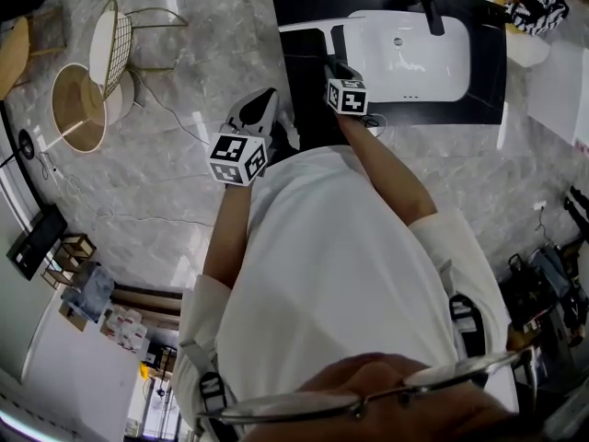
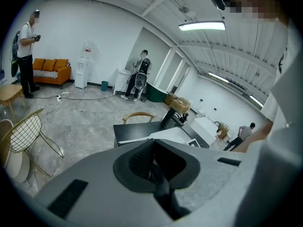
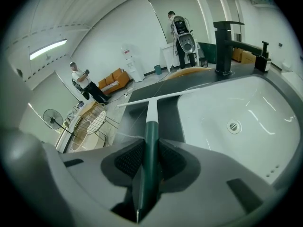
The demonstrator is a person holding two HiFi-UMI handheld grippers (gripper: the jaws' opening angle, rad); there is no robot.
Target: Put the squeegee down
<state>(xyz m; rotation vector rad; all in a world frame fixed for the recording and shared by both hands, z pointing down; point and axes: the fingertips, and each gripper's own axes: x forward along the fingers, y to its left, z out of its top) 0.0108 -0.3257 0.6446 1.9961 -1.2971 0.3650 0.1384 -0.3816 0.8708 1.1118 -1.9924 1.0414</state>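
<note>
The right gripper (image 3: pixel 150 148) held the squeegee (image 3: pixel 151 126) beside the basin (image 1: pixel 414 53).
The right arm stretched forward and angled down, its fingers (image 3: pixel 129 159) clamped on the green handle, with the white blade over the black surface (image 1: pixel 304 7); whether the blade touched it could not be told. Only the head view showed the left gripper (image 1: pixel 262 109) near the torso, above the floor (image 1: pixel 166 191). Its own view showed its fingers (image 2: pixel 137 160) together, empty.

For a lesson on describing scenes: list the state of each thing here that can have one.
squeegee: gripped by its handle, not yet released.
right gripper: shut on squeegee.
left gripper: shut, empty.
faucet: no water running.
basin: empty.
</note>
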